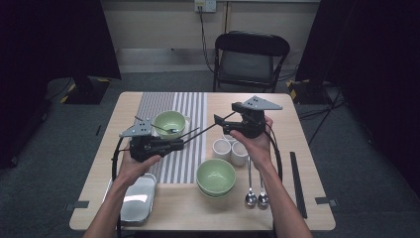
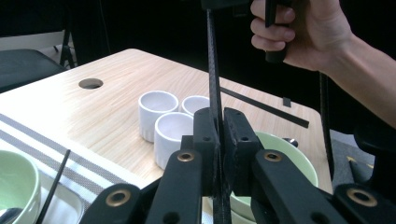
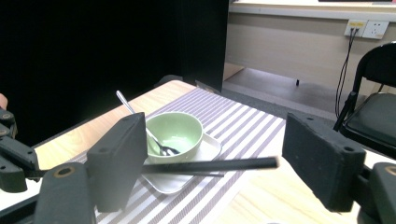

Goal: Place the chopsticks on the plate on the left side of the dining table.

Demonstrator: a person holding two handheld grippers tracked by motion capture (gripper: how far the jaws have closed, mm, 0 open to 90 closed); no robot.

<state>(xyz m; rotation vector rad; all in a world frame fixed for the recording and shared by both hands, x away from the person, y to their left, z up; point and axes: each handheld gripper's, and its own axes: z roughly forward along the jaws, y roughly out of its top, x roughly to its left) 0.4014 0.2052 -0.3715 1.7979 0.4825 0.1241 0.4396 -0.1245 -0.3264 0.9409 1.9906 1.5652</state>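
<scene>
The table [image 1: 173, 213] is sitting in the middle of the high view, and by my judgement a table setting is being laid and is roughly midway. On the striped runner [image 1: 193, 104] at upper centre, a green bowl [image 1: 169, 121] is already standing on its plate with a spoon in it. A second green bowl [image 1: 216, 173] at lower centre, a metal tray [image 1: 136, 198] at lower left, the white cups [image 1: 222, 148] and two loose spoons [image 1: 250, 198] are apparently waiting to be placed.

The work in hand looks like a handover of one black chopstick [image 1: 208, 124], which is hanging in the air above the runner's right edge, between the two tools. The left gripper [image 1: 182, 144] is clamping it. The right gripper [image 1: 218, 123] is standing at its other end and has not yet taken it.

The left gripper view is giving the grip itself. Its jaws are pressing together on the chopstick [image 2: 214, 70], which is running straight up the frame toward the right hand [image 2: 303, 32] at the top. The high view is too small to confirm this.

The right gripper view is showing that gripper's jaws spread wide, with the chopstick [image 3: 224, 164] lying crosswise between them and touching neither pad, so it is holding nothing. What is left is closing on the stick, the left letting go, and laying it down.
</scene>
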